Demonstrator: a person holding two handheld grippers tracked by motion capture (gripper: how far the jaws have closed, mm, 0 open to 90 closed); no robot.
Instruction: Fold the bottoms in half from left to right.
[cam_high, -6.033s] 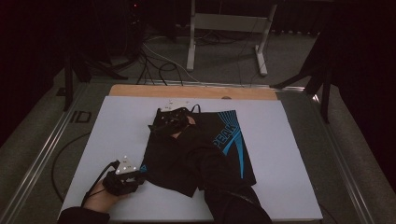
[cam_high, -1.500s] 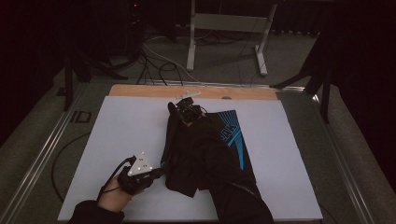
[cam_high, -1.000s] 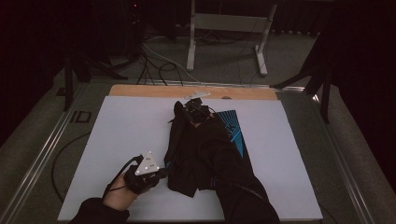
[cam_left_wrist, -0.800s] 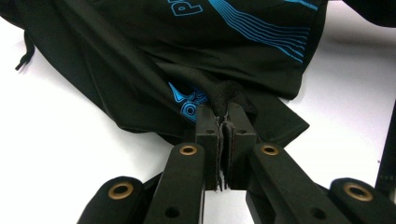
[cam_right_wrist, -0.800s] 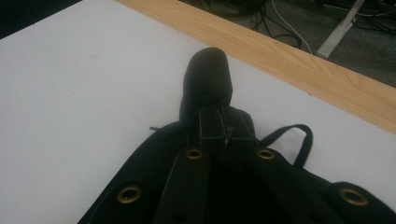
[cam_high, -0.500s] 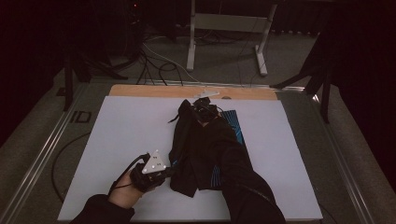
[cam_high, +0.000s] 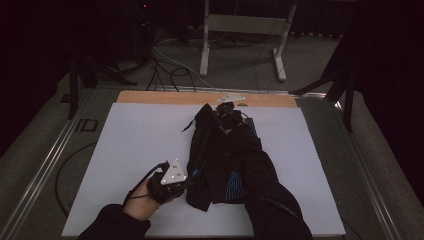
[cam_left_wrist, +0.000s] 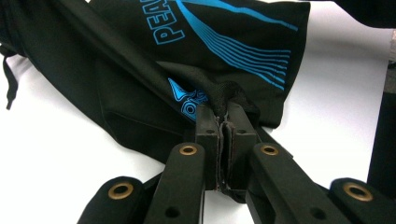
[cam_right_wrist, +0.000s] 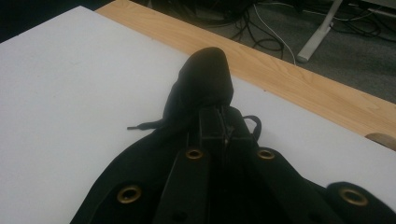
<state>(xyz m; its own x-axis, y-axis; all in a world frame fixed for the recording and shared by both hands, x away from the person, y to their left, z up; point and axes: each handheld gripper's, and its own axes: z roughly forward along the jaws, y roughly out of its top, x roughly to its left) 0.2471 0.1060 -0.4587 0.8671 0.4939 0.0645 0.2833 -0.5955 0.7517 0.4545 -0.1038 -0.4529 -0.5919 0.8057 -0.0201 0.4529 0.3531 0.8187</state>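
Black shorts (cam_left_wrist: 154, 60), blue "PEA…" print

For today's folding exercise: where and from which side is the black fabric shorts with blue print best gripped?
Grip the black fabric shorts with blue print at two edges: the near hem, approached from the near-left side, where the left hand-held gripper pinches bunched cloth, and the far waistband by the drawstring, where the right hand-held gripper clamps. Thin edges fit shut jaws.

At the lower left of the high view, the left gripper (cam_high: 192, 182) sits in the person's left hand (cam_high: 141, 199), jaws pressed together on black cloth. The dark-sleeved right forearm (cam_high: 265, 185) stretches toward the upper centre, where the right gripper (cam_high: 226, 114) is likewise clamped tight on cloth.
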